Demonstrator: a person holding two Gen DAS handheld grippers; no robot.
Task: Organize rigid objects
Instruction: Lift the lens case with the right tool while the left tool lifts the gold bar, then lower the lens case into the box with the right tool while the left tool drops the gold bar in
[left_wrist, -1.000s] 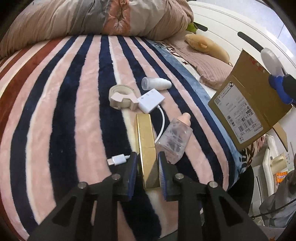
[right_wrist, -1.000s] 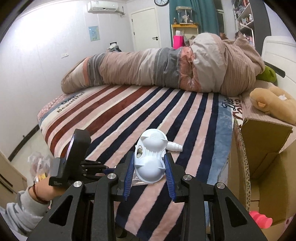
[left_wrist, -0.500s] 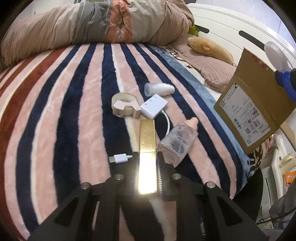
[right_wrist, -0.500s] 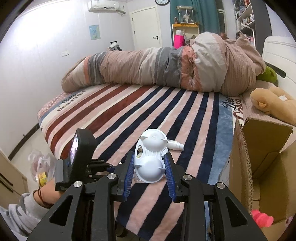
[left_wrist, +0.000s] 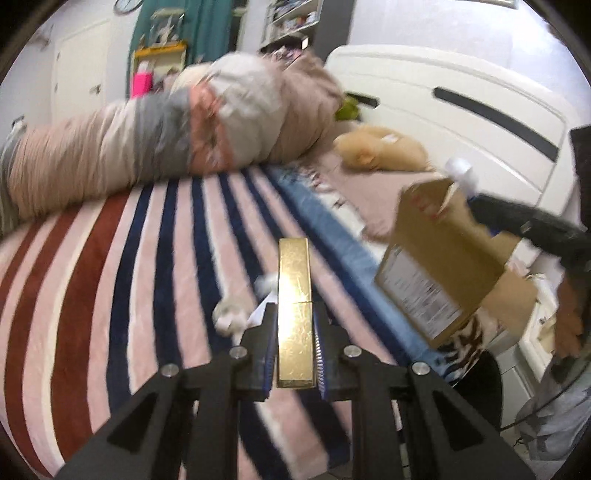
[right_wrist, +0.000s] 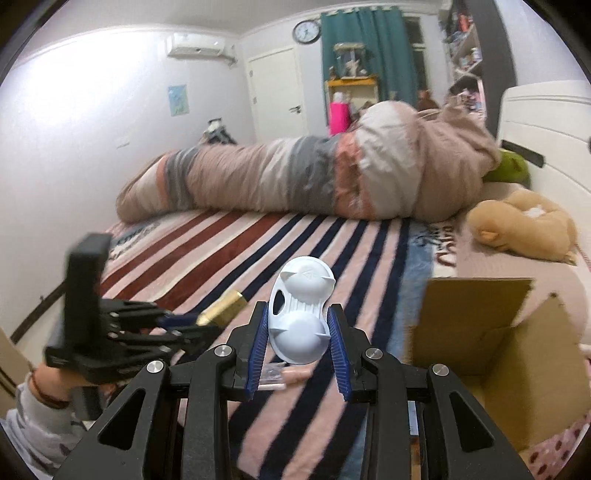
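Note:
My left gripper (left_wrist: 294, 343) is shut on a long gold box (left_wrist: 294, 295) and holds it lifted above the striped blanket (left_wrist: 129, 277); the box also shows in the right wrist view (right_wrist: 223, 308). My right gripper (right_wrist: 299, 347) is shut on a pale blue double-dome plastic case (right_wrist: 301, 319), held in the air left of the open cardboard box (right_wrist: 487, 332). The cardboard box is at the right in the left wrist view (left_wrist: 439, 266). A clear bottle (right_wrist: 280, 376) lies on the blanket under the right gripper. Small white items (left_wrist: 231, 317) lie blurred behind the left fingers.
A rolled quilt (right_wrist: 314, 177) lies across the far side of the bed. A tan plush toy (right_wrist: 524, 225) rests by the white headboard (left_wrist: 461, 110). The left hand and gripper (right_wrist: 110, 332) are at the left in the right wrist view.
My left gripper shut on the gold box and lifted it off the blanket, tilting up toward the cardboard box. My right gripper kept the blue case and rose slightly.

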